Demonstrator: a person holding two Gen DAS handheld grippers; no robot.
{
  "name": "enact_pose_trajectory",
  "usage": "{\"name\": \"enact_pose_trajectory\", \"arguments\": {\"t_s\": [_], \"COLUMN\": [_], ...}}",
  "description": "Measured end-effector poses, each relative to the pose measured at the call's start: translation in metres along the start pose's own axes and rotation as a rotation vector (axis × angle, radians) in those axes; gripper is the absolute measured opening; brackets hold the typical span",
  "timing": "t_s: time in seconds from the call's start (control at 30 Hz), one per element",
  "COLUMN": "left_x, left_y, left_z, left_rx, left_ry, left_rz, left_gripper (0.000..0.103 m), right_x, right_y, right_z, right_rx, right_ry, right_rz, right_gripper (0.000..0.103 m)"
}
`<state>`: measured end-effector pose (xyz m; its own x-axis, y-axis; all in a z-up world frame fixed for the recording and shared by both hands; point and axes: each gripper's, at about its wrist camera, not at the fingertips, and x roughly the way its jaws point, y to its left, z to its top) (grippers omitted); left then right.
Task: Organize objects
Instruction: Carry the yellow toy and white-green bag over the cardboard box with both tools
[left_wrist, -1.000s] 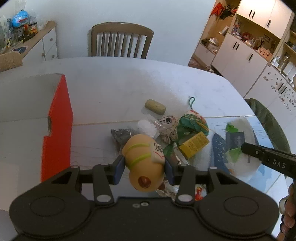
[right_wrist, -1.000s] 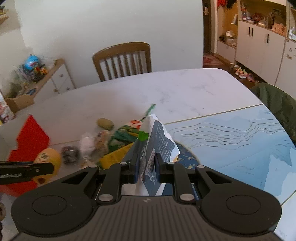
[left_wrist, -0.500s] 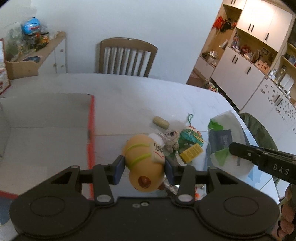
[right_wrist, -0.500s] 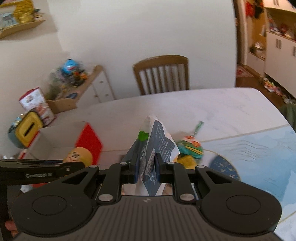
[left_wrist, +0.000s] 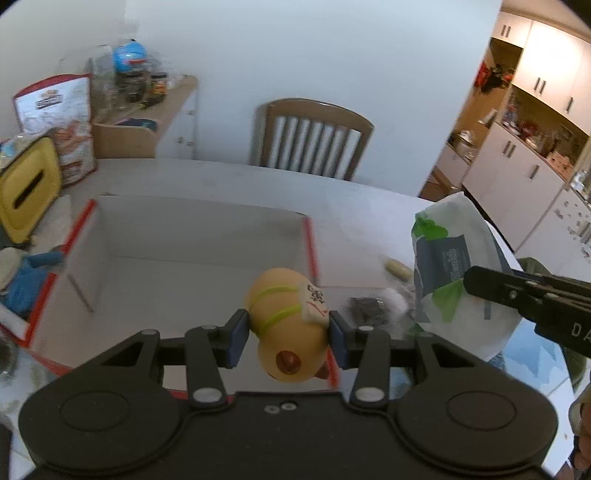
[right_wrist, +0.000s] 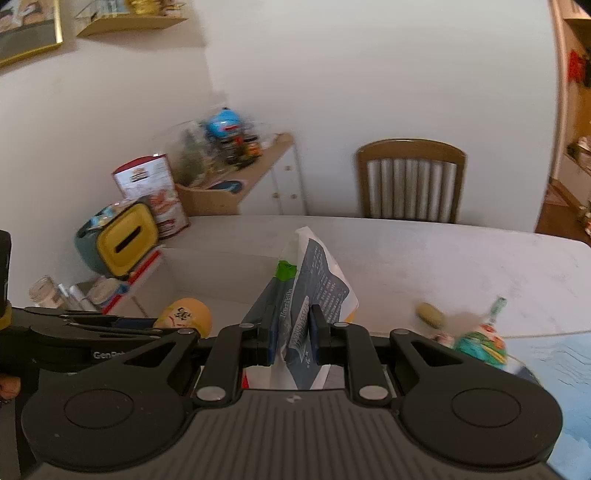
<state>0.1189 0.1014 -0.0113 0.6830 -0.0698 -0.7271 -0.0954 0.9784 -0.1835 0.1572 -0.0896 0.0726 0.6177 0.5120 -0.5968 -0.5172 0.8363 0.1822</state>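
Note:
My left gripper (left_wrist: 286, 338) is shut on a yellow-orange squishy toy (left_wrist: 286, 321) with green stripes and a white tag, held above the near right part of an open white box with red edges (left_wrist: 147, 236). My right gripper (right_wrist: 293, 332) is shut on a white, grey and green packet (right_wrist: 314, 280), which the left wrist view shows as the packet (left_wrist: 447, 258) hanging right of the box. In the right wrist view the toy (right_wrist: 186, 314) sits low at the left, over the box (right_wrist: 192, 273).
Loose items stay on the table right of the box: an olive oblong piece (right_wrist: 430, 314), a green round toy (right_wrist: 480, 345), a dark packet (left_wrist: 364, 306). A yellow container (left_wrist: 27, 190) and a blue thing (left_wrist: 26, 277) lie left of the box. A wooden chair (left_wrist: 312, 136) stands behind the table.
Both grippers have carried their loads leftward and up from the pile. The open box now lies under the left gripper, and the packet hangs beside its right wall.

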Motion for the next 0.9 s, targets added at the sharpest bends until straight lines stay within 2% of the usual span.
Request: {"name": "enact_pose_trajectory", "arguments": {"t_s": [0.3, 0.53, 0.7, 0.9], "left_x": [-0.004, 0.002, 0.018, 0.045], "left_y": [0.046, 0.076, 0.091, 0.106], "left_z": [0.000, 0.005, 0.008, 0.006], "left_rx": [-0.021, -0.014, 0.018, 0.036], "left_ry": [0.002, 0.016, 0.030, 0.092], "left_rz": [0.058, 0.123, 0.151, 0.172], "left_gripper": [0.045, 0.045, 0.045, 0.045], "right_x": [0.039, 0.071, 0.096, 0.130], "right_y": [0.044, 0.060, 0.073, 0.090], "right_z": [0.005, 0.007, 0.005, -0.006], "right_rx": [-0.010, -0.015, -0.034, -0.068], "right_ry": [0.033, 0.050, 0.078, 0.145], "right_rz": [0.060, 0.077, 0.081, 0.080], "right_gripper": [0.017, 0.017, 0.017, 0.017]}}
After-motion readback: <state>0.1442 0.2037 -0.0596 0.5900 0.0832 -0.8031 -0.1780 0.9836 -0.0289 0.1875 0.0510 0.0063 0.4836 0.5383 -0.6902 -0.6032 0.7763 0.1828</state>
